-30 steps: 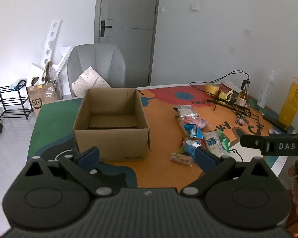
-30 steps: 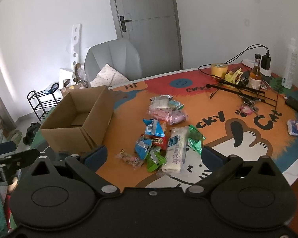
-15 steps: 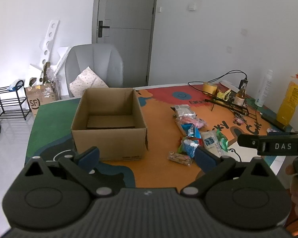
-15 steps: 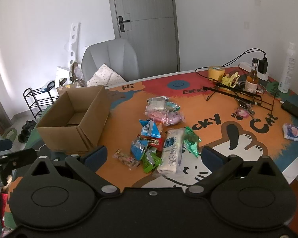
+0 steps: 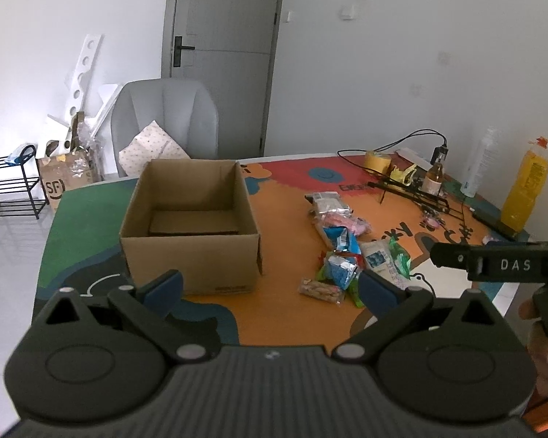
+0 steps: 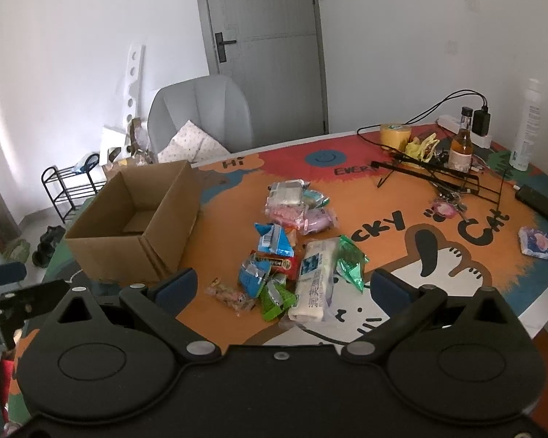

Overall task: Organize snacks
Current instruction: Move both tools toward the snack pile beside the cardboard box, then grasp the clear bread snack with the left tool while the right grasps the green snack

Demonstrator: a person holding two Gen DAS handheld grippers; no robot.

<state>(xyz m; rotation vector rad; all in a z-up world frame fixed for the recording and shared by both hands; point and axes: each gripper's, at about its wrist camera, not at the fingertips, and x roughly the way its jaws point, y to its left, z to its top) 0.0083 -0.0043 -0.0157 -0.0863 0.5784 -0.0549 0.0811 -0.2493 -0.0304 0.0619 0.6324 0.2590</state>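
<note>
An open, empty cardboard box (image 5: 190, 226) stands on the colourful table mat; it also shows in the right wrist view (image 6: 135, 222). A pile of snack packets (image 6: 292, 248) lies to its right, with a white packet (image 6: 312, 281), blue packets (image 6: 274, 241) and pink packets (image 6: 296, 213); the pile also shows in the left wrist view (image 5: 343, 252). My left gripper (image 5: 270, 288) is open and empty, held above the table's near edge in front of the box. My right gripper (image 6: 283, 284) is open and empty, above the near end of the pile.
A grey chair (image 5: 164, 120) stands behind the table. At the back right are a tape roll (image 6: 394, 133), a small bottle (image 6: 462, 146), cables, a black wire rack (image 6: 431, 175) and a yellow bottle (image 5: 524, 186). A blue tissue pack (image 6: 537, 242) lies at the right.
Both grippers have shifted slightly, so the box and snack pile sit a little lower and further left in view. Both stay open and empty.
</note>
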